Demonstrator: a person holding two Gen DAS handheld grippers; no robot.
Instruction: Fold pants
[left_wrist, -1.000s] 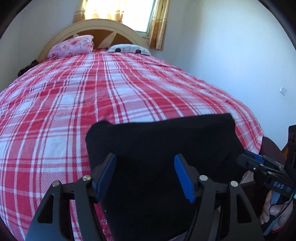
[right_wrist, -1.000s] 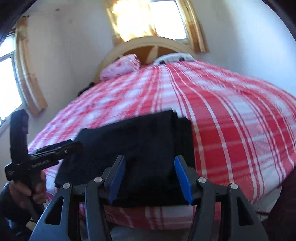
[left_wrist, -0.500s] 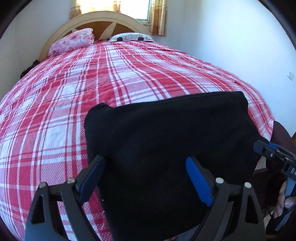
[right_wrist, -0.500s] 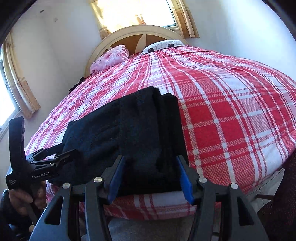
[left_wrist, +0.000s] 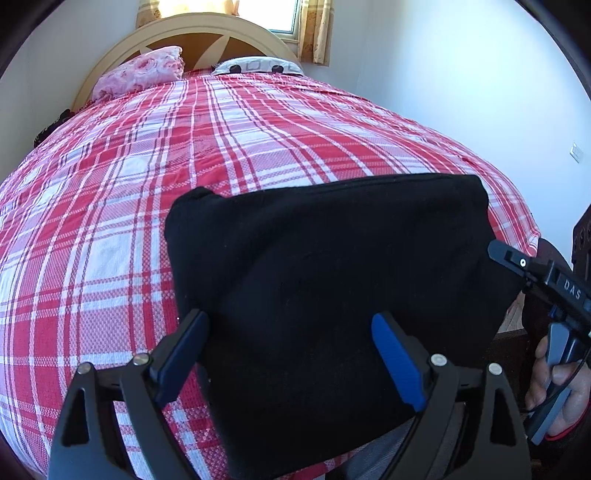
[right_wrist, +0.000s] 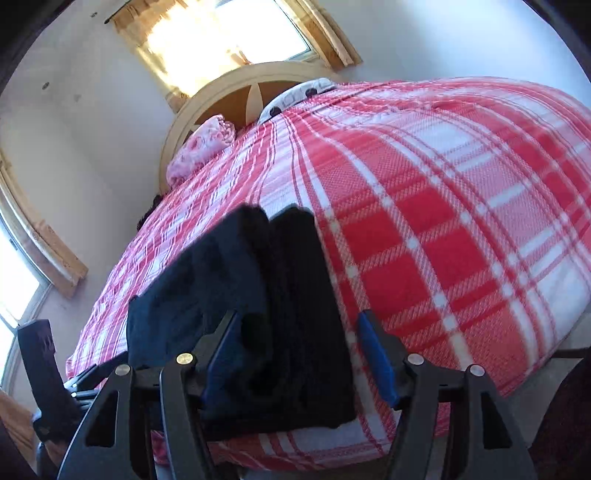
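Note:
The black pants (left_wrist: 325, 273) lie folded into a thick rectangle at the near edge of the red plaid bed (left_wrist: 184, 147). My left gripper (left_wrist: 291, 354) is open, its blue pads either side of the near left part of the fold, holding nothing. In the right wrist view the pants (right_wrist: 266, 295) show stacked layers at their right end. My right gripper (right_wrist: 299, 354) is open and straddles that end, low by the bed edge. The right gripper also shows in the left wrist view (left_wrist: 546, 291), beside the pants' right edge.
A pink pillow (left_wrist: 144, 74) and a patterned white pillow (left_wrist: 258, 66) lie by the curved headboard (left_wrist: 195, 33). A white wall (left_wrist: 461, 74) runs along the bed's right side. Windows (right_wrist: 229, 37) are behind the headboard and at the left.
Both grippers have moved in closer and lower to the folded pants. The left jaws have opened wider. The right gripper has dropped toward the bed edge and tilted upward.

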